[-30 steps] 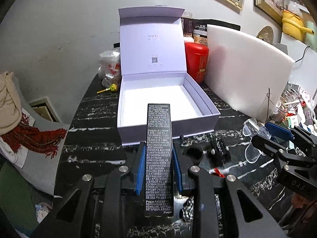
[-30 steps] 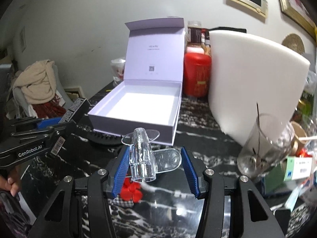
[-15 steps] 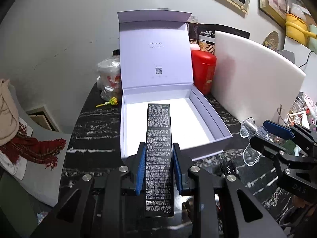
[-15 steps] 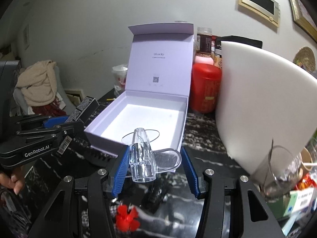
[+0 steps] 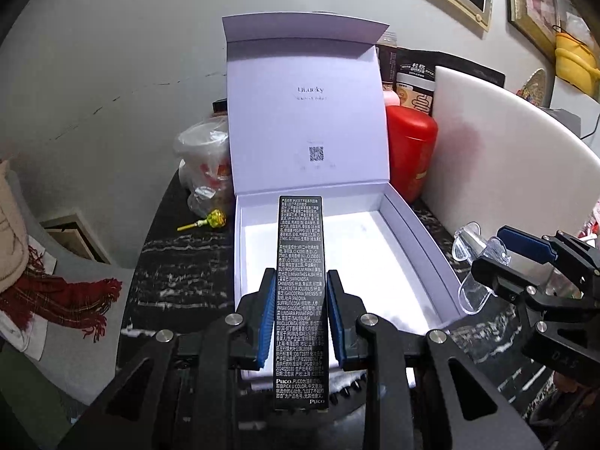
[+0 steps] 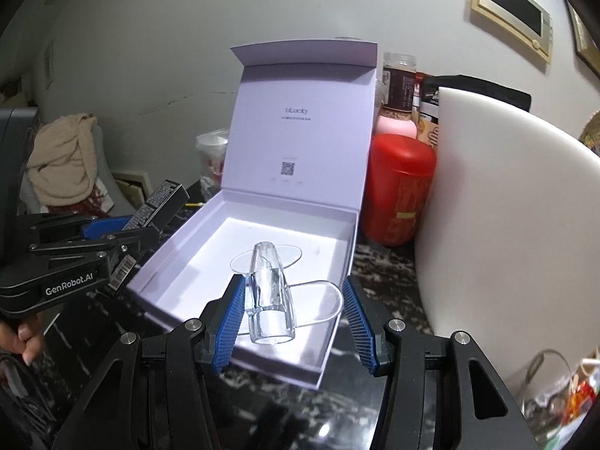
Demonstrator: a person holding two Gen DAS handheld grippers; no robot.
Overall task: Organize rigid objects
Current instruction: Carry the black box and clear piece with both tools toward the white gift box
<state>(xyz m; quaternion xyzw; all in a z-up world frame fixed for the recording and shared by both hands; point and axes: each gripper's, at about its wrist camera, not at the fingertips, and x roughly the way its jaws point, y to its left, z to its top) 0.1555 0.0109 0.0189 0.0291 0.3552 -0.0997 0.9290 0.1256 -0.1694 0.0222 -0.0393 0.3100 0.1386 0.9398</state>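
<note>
Left wrist view: left gripper (image 5: pixel 299 315) clenched on long black printed carton (image 5: pixel 301 292), blue pads on both long sides, carton poking forward over near edge of open lilac gift box (image 5: pixel 420 240), centre frame. Right wrist view: right gripper (image 6: pixel 290 315) carrying clear plastic winged piece (image 6: pixel 270 292), centre frame; left pad against its tube, right pad at tip of its wing, contact there hard to confirm. Piece over near-right part of box floor. Lid upright at back, box interior bare. Red canister (image 6: pixel 399 187) and white curved board (image 6: pixel 506 225) just right of box. Step in hand, judged: transport into box, both items airborne. Next: lower carton flat along left side, release; clear piece beside it, avoiding collision between grippers.
</note>
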